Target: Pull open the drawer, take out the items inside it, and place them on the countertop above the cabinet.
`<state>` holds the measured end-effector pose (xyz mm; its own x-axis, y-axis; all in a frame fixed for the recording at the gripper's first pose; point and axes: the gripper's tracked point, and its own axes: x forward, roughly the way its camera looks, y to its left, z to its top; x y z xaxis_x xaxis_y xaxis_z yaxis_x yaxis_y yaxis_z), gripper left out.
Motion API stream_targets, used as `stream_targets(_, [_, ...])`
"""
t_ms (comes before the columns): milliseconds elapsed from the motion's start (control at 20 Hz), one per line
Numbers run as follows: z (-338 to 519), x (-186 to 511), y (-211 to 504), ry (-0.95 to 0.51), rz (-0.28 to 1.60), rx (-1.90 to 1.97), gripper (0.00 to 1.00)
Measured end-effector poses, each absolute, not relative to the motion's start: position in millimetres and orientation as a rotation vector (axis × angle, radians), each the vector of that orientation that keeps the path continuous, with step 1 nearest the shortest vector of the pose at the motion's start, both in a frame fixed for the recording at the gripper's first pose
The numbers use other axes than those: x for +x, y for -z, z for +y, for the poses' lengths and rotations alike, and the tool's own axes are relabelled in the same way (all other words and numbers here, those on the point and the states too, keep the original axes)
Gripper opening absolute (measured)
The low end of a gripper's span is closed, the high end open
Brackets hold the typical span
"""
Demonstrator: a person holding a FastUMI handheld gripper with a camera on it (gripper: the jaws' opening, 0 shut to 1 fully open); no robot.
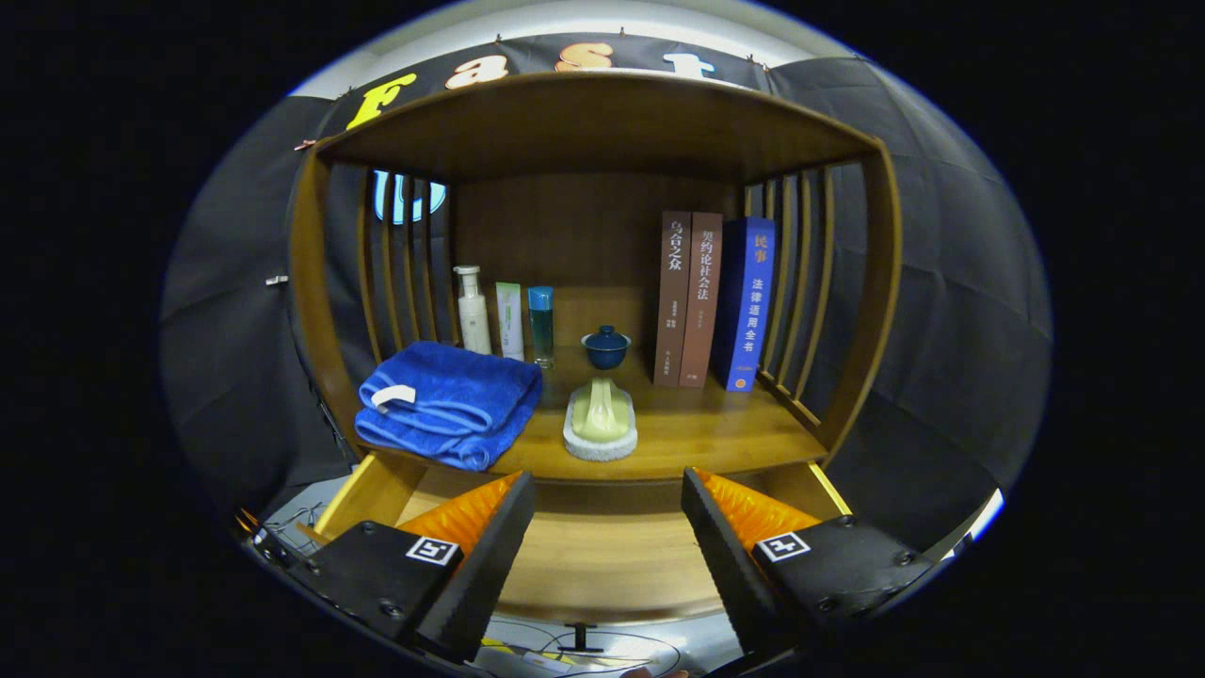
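The tongs (607,527) stand wide apart and hold nothing, hovering over the pulled-out wooden drawer (602,556), whose bare floor shows between and beneath the fingers. As far as the visible part goes, nothing is left inside, though the fingers hide its near corners.

Just beyond the fingers lies the wooden table (697,433) on top of the cabinet. On it rest a folded blue terry towel (447,400) to the left and a pale yellow-handled scrubbing brush on a white pad (601,419) in the middle. If these came from the drawer, the task looks done or nearly so; what may remain is a check of the hidden corners.

Further back stand a white pump bottle (472,311), a white-and-green tube (509,320), a clear bottle with a blue cap (540,325), a small dark blue lidded bowl (605,347), and three upright books (715,301), two brown and one blue. Slatted wooden sides and a top board enclose the table, limiting approach to the front.
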<state>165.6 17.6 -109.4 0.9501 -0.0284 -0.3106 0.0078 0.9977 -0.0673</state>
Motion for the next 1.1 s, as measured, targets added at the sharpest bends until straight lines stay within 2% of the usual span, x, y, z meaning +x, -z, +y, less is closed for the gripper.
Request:
stream_targets(350, [30,101,153,-0.006,0.17,-0.049,0.99])
stream_targets(650, [28,79,192,0.014,0.075,-0.116,0.99])
stream_targets(1100, [43,91,262,0.008,0.13,-0.081,0.99])
